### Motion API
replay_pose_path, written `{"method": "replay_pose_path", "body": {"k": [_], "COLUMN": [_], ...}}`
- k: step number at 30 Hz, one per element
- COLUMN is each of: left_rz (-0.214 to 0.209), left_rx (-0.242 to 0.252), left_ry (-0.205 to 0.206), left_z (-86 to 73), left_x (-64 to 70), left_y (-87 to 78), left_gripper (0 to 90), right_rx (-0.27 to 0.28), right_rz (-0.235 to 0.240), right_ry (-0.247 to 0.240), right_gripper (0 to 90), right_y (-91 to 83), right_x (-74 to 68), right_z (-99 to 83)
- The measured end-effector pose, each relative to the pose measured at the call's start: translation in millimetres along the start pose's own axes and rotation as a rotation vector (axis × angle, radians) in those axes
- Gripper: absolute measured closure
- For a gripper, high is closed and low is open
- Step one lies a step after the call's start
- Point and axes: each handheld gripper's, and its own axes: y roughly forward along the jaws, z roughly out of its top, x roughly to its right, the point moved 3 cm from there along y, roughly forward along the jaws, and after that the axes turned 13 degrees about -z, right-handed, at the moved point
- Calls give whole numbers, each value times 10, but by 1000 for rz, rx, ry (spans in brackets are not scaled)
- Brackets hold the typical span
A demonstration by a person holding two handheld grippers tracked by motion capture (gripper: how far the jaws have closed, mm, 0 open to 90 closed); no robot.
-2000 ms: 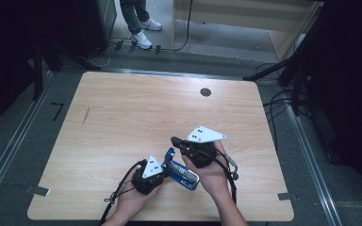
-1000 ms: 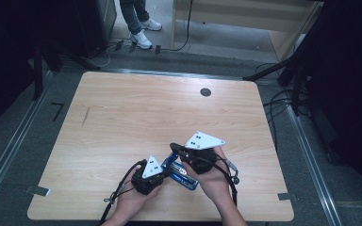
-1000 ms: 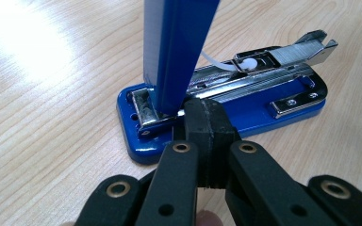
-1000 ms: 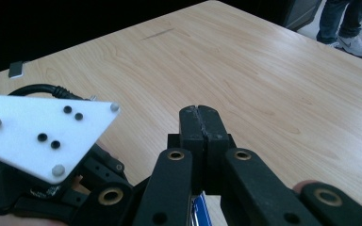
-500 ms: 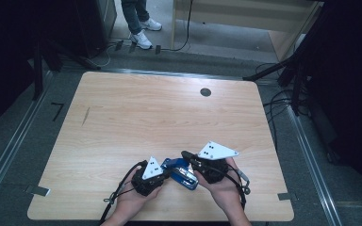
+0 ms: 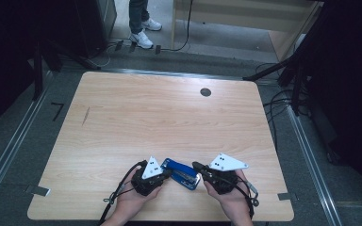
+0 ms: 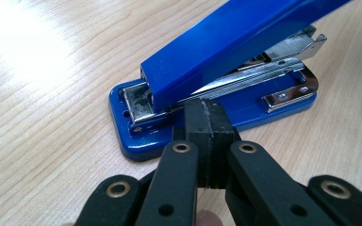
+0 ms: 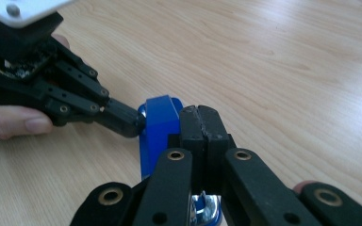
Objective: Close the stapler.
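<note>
Stapler [image 6: 181, 173]: it lies flat on the bench [image 6: 169, 122] near your edge, between your two hands, its blue top arm lifted off the base at one end so the steel magazine shows.

Left claw [image 7: 205, 136]: your jaws are pressed together with nothing between them; the tips sit against the stapler's side, just under the raised arm and above the base.

Right claw [image 8: 201, 123]: also closed on nothing, its tips resting beside the end of the blue arm, opposite your left claw.

Weight: likely moderate for its size, since there is steel inside a hard shell; one claw should carry it.

Stiffness: rigid body, but the arm is hinged, so expect it to swing or snap down if you lift by the top alone.

Surface: glossy blue paint and polished metal, both slippery against your pads; a light pinch may skid.

Where to hold: open wide and close across the base and arm together near the middle, or take the base's two long sides.

Risk: pushing with closed tips will probably just slide it over the smooth wood.
</note>
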Motion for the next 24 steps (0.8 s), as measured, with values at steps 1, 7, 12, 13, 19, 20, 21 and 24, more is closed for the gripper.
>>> {"method": "replay_pose_path", "body": {"k": [1, 7, 12, 13, 19, 20, 21, 24], "left_rz": [-2, -4, 0, -1, -3, -2, -1, 0], "left_rx": [1, -4, -8, -7, -9, -9, -9, -9], "left_ry": [3, 6, 8, 7, 4, 4, 5, 6], "left_z": [-1, -1, -2, -2, -1, -1, -1, -1], "left_x": [3, 4, 10, 9, 6, 6, 5, 6], "left_y": [1, 0, 2, 3, 3, 3, 3, 3], "left_gripper": [900, 900, 900, 900, 900, 900, 900, 900], "right_rx": [-2, -22, -15, -14, 7, 3, 0, 9], "right_rz": [-2, -3, -7, -9, -28, -42, -46, -31], "right_ry": [4, 28, 36, 35, 49, 38, 41, 61], "right_gripper": [900, 900, 900, 900, 900, 900, 900, 900], "right_y": [-4, -12, -58, -68, -67, -59, -54, -47], "right_x": [4, -4, -11, -12, -58, -69, -79, -98], "right_z": [-20, -193, -225, -237, -307, -324, -335, -358]}}
